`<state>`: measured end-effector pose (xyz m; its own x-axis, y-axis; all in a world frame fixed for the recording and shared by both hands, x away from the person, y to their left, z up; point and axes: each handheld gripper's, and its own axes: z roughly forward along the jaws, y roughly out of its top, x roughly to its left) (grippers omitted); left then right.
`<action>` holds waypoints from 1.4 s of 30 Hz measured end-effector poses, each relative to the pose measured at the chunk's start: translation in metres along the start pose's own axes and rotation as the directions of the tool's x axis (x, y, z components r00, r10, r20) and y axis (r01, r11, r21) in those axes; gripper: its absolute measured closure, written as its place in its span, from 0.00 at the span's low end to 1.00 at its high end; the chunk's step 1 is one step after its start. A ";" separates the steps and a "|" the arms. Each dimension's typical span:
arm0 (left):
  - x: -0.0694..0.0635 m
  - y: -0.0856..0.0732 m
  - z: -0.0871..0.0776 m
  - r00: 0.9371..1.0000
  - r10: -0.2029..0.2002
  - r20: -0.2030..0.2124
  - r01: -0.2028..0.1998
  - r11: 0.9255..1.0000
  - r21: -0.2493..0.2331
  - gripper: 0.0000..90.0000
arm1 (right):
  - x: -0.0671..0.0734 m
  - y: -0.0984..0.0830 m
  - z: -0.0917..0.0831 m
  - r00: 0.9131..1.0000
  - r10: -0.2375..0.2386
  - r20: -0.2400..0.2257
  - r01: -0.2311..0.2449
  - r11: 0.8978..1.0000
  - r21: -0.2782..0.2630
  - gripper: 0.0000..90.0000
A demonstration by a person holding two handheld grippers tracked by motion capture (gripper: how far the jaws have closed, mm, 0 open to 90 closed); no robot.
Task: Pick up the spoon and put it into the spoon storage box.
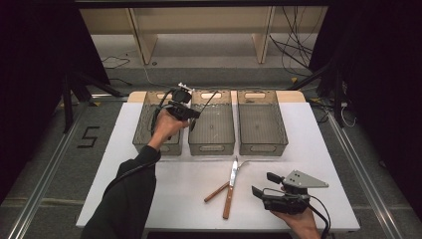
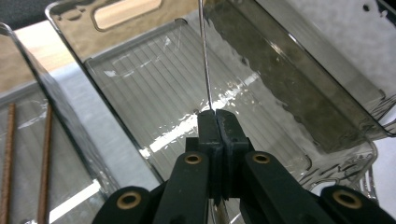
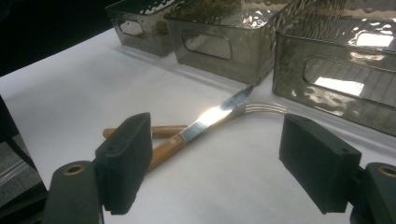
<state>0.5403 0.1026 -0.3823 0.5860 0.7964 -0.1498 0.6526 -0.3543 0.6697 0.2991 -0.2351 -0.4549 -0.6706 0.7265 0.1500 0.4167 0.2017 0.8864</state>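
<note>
A thin metal rod (image 2: 205, 60), perhaps a utensil seen edge-on, is clamped in the left gripper (image 2: 217, 116) above the middle bin (image 2: 280, 65). Lower it well inside before letting go. The right gripper (image 3: 217, 158), jaws apart, waits near the knife (image 3: 205, 122) and fork (image 3: 261, 108) on the counter (image 3: 70, 93).
</note>
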 end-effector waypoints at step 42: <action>-0.017 -0.003 0.015 0.996 -0.058 0.067 0.058 0.998 0.000 0.49 | 0.000 0.000 0.000 1.000 -0.002 -0.001 0.002 1.000 -0.003 0.29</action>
<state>0.5354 0.0830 -0.3930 0.5782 0.7808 -0.2367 0.6856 -0.3078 0.6597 0.2991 -0.2357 -0.4549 -0.6720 0.7254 0.1490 0.4138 0.2009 0.8879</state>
